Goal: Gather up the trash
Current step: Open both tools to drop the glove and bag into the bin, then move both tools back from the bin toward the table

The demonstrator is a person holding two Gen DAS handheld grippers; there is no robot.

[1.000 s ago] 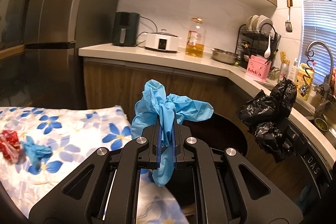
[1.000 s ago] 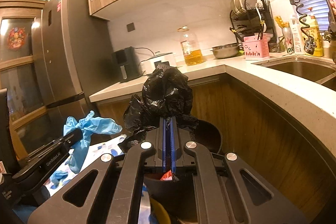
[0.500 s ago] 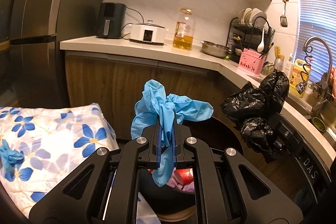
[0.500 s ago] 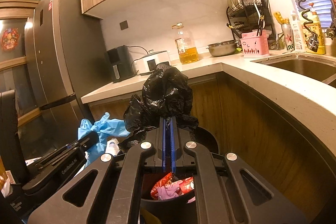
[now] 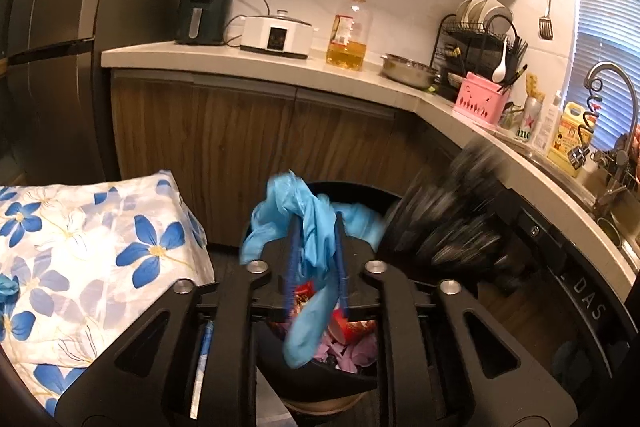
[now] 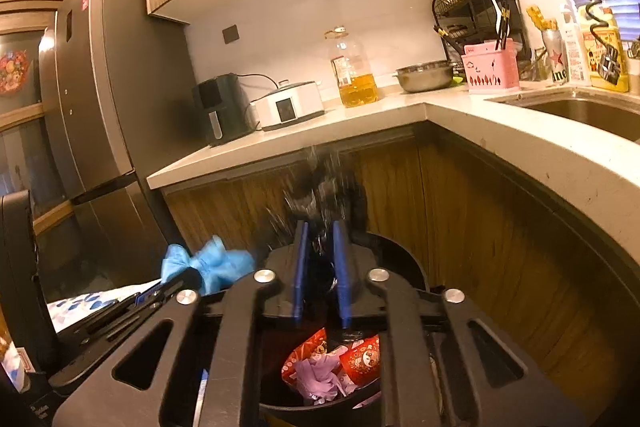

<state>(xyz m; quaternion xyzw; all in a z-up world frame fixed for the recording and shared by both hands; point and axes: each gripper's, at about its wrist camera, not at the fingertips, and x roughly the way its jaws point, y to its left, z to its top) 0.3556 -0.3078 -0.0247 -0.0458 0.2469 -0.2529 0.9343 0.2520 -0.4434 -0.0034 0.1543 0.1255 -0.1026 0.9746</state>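
Now both grippers, left (image 5: 316,247) and right (image 6: 320,255), have jaws parted above the bin (image 6: 404,263), so hold level until glove (image 5: 308,223) and blurred black bag (image 6: 324,187) drop clear inside.

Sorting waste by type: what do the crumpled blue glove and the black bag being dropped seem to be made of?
The crumpled blue glove looks like thin nitrile or latex: matte, limp, draping between the left gripper fingers. The black bag seems to be thin glossy plastic film; streaky glints show, though motion blur leaves it uncertain.
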